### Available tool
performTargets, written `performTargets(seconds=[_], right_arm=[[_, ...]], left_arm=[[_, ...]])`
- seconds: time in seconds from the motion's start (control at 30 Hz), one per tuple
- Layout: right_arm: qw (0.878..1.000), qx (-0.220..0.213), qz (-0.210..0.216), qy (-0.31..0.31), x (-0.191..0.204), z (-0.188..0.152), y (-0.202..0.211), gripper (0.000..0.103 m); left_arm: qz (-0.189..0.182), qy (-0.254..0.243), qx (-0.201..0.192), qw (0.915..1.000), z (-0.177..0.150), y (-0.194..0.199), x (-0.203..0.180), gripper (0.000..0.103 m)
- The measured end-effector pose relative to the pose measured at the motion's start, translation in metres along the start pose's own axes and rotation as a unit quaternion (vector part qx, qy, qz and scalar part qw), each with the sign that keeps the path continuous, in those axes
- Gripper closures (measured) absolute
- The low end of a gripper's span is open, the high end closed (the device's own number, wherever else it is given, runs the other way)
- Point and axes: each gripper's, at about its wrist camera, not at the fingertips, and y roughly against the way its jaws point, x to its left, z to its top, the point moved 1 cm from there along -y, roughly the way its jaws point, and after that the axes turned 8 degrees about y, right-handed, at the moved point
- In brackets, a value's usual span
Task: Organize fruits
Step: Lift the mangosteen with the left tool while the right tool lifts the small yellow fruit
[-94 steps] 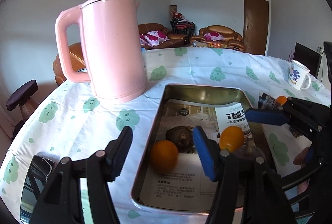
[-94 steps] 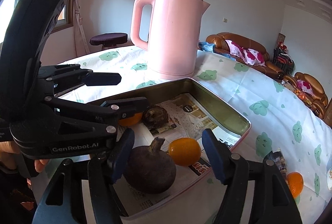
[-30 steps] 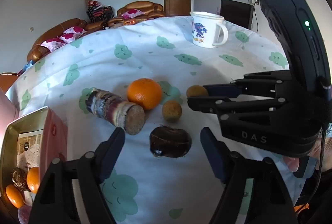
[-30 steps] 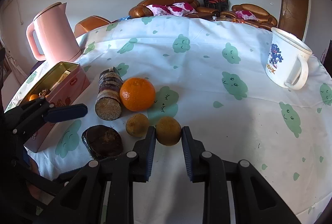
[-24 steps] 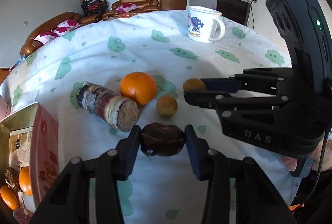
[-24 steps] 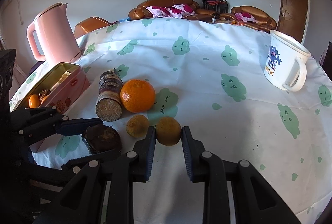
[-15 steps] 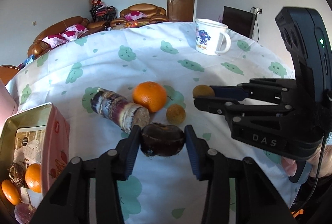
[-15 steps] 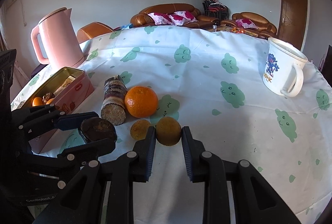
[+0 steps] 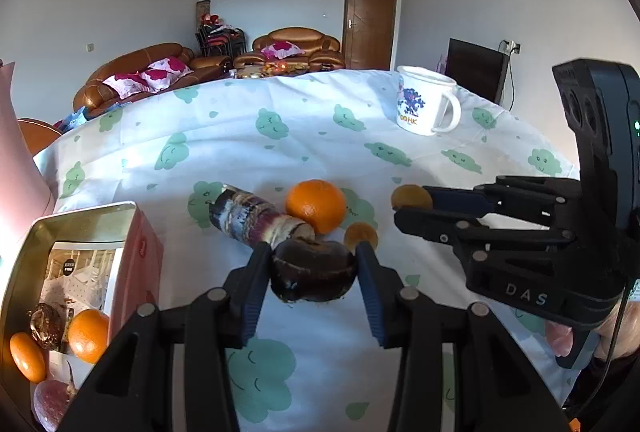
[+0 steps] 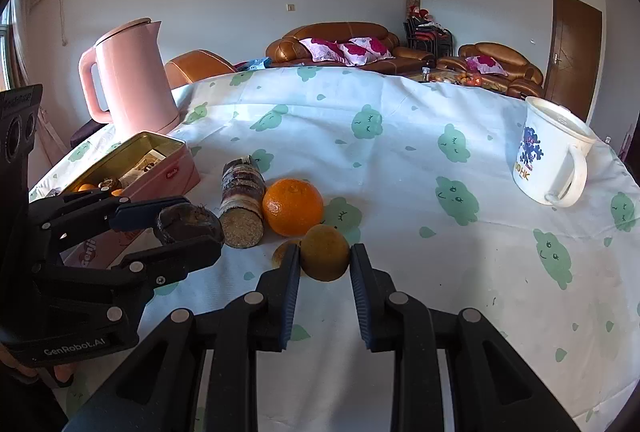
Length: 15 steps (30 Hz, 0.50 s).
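Observation:
My left gripper (image 9: 312, 274) is shut on a dark brown water chestnut (image 9: 313, 269) and holds it above the cloth; it also shows in the right wrist view (image 10: 188, 220). My right gripper (image 10: 324, 264) is shut on a small brownish-yellow fruit (image 10: 325, 252), lifted off the cloth, also seen in the left wrist view (image 9: 411, 196). On the cloth lie an orange (image 9: 316, 205), a sugarcane piece (image 9: 256, 218) and another small brownish fruit (image 9: 361, 235). The pink tin (image 9: 136, 252) at the left holds several fruits.
A white mug (image 10: 550, 160) stands at the right. A pink kettle (image 10: 128, 76) stands behind the tin (image 10: 176, 168). The table carries a white cloth with green prints (image 10: 400, 160). Sofas and a door are beyond the table.
My left gripper closed on the water chestnut and lifted it. My right gripper, holding the small fruit, has risen off the cloth. Both views have tilted up.

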Motion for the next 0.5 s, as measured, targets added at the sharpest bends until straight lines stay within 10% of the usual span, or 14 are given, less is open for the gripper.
performTargets(seconds=[0.5], right_arm=[[0.999, -0.031, 0.001, 0.013, 0.004, 0.000, 0.012, 0.076]], left_arm=[[0.015, 0.023, -0.050, 0.9984, 0.001, 0.015, 0.008, 0.058]])
